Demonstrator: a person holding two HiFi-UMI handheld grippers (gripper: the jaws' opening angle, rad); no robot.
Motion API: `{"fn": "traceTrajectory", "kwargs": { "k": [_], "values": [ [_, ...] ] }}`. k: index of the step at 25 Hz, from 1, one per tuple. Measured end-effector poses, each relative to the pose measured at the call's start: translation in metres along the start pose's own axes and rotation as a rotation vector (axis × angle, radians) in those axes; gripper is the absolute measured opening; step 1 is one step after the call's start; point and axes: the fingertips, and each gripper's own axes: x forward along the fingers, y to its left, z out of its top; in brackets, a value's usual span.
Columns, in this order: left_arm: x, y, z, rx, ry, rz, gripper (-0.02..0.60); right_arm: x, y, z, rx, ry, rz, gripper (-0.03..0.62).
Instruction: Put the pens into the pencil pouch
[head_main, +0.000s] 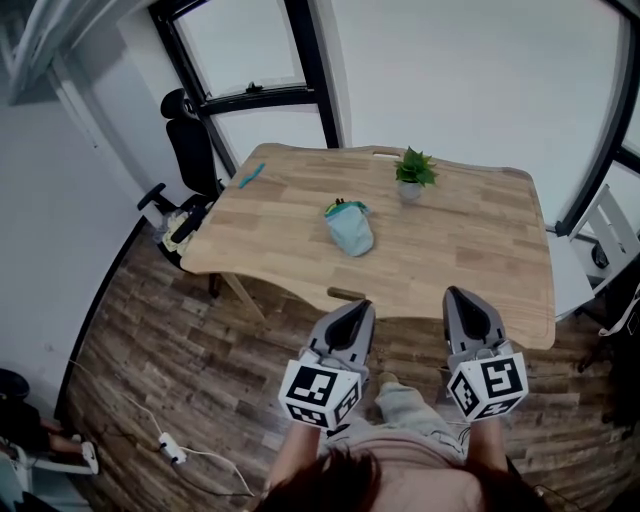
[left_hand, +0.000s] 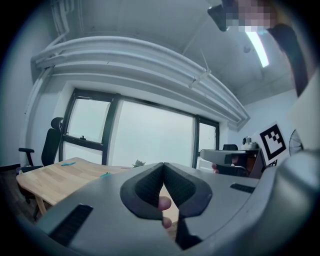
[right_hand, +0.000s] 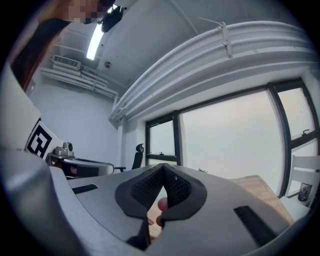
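Note:
A light teal pencil pouch (head_main: 350, 230) lies near the middle of the wooden table (head_main: 470, 240), its mouth facing away; small dark things show at the mouth, too small to tell. A teal pen (head_main: 251, 176) lies alone at the table's far left corner and shows again as the pen (left_hand: 66, 163) in the left gripper view. My left gripper (head_main: 358, 305) and right gripper (head_main: 458, 293) are held level side by side, just short of the table's near edge. Both are shut with nothing between the jaws, as the left gripper (left_hand: 163, 165) and right gripper (right_hand: 163, 166) show in their own views.
A small potted plant (head_main: 413, 172) stands at the table's far side. A black office chair (head_main: 190, 140) is beside the table's left end. Cables and a power strip (head_main: 170, 447) lie on the wood floor at the left. A white frame (head_main: 612, 225) stands to the right.

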Motion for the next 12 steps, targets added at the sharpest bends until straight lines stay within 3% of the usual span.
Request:
{"fn": "traceTrajectory", "kwargs": {
  "k": [12],
  "values": [
    [-0.017, 0.005, -0.002, -0.005, -0.004, 0.014, 0.002, -0.005, 0.017, -0.001, -0.002, -0.009, 0.017, 0.0]
  ]
}}
